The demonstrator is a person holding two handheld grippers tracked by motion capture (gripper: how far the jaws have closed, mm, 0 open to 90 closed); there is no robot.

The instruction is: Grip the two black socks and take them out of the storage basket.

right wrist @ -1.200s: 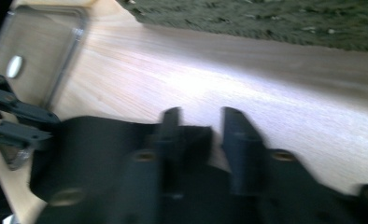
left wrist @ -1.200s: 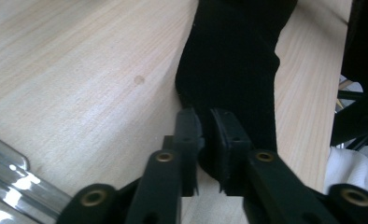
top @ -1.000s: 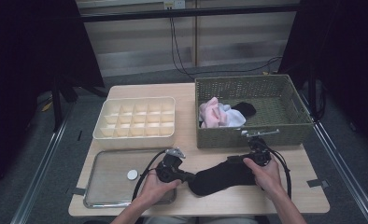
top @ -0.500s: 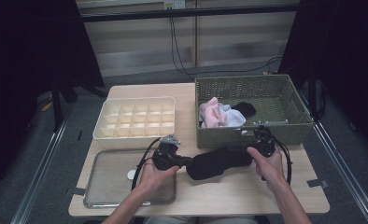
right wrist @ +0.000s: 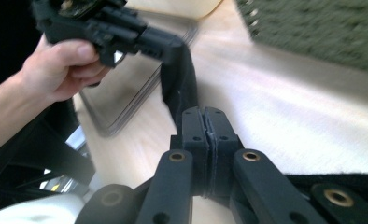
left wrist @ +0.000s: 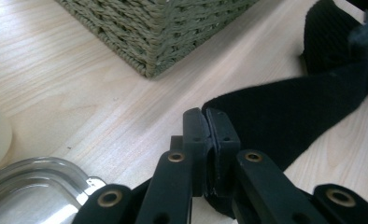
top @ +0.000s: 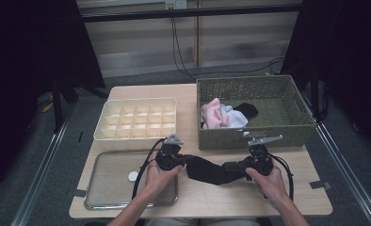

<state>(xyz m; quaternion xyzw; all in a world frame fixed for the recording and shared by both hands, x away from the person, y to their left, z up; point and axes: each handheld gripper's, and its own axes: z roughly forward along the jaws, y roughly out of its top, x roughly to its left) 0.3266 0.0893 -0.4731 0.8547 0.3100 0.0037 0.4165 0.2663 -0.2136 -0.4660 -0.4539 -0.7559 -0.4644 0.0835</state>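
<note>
High view: a black sock hangs stretched between the left gripper and right gripper, low centre of the frame, just below the wicker basket.

Left gripper view: jaws clamped together on the sock's edge, right of centre.

Right gripper view: jaws pinched shut on the sock, which runs to the upper left.

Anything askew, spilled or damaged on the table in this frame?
Nothing stands out. The black sock hangs slack between the left gripper and right gripper, both shut on it. Basket, divider box and tray sit square.
</note>
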